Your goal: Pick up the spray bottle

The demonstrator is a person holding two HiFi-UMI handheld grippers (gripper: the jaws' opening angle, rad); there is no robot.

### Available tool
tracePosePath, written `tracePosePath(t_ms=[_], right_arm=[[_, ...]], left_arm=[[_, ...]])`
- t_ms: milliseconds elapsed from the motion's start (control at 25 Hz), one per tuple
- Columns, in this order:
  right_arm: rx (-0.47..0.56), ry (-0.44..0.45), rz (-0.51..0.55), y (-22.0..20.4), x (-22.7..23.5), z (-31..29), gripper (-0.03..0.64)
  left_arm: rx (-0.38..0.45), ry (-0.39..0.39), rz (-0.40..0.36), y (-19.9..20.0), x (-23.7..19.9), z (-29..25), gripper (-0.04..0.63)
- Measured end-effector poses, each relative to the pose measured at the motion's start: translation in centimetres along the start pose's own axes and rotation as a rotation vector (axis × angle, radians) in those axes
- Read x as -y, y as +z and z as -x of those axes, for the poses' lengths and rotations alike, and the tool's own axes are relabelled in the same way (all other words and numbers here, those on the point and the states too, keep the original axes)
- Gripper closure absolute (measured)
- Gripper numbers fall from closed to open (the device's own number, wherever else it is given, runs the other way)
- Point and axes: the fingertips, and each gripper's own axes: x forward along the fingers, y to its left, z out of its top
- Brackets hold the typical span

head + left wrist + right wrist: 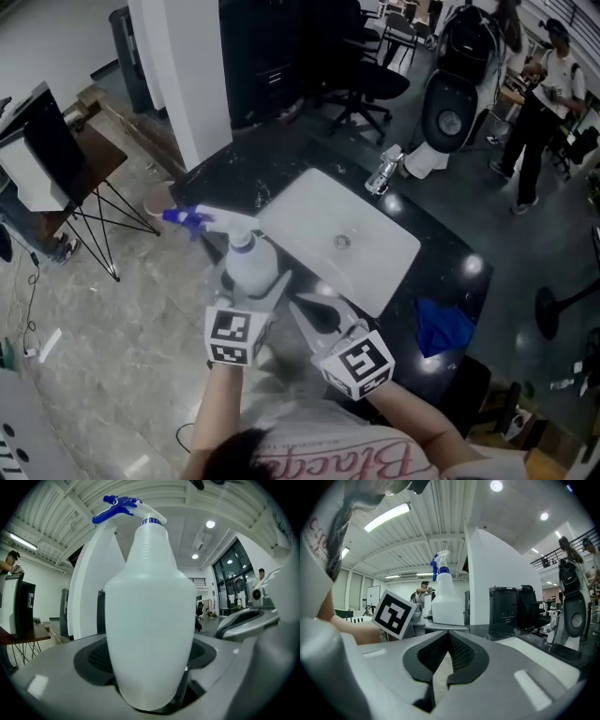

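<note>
Spray bottle [150, 620], smooth white plastic, clamped in left gripper [251, 292]; right gripper [448, 634] closed, empty.

The spray bottle [150, 611] stood upright between the jaws of my left tongs [150, 656], which pressed on the lower part of its body from both sides. Its body was plain milky white plastic, wide at the belly and narrowing to ribbed shoulders. A blue collar ringed the neck, with a white spray head and a blue trigger above it. In the head view the trigger and nozzle pointed left, out past the near left edge of the dark counter [281, 169]. I could not tell whether its base touched the counter.
</note>
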Motion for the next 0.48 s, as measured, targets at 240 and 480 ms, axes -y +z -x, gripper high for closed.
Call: tracePosePath(t_ms=[240,480], right_arm=[[0.041,0.001,0.015,0.7,-1.7,2.3,0.617],[0.057,0.008,0.02,1.0,-2.8,3.9,0.617]], left_arm=[[0.017,0.033,-0.038,1.2,2.8,4.4,0.187],[0.039,0.059,-0.049,1.6,4.1,6.9,0.186]])
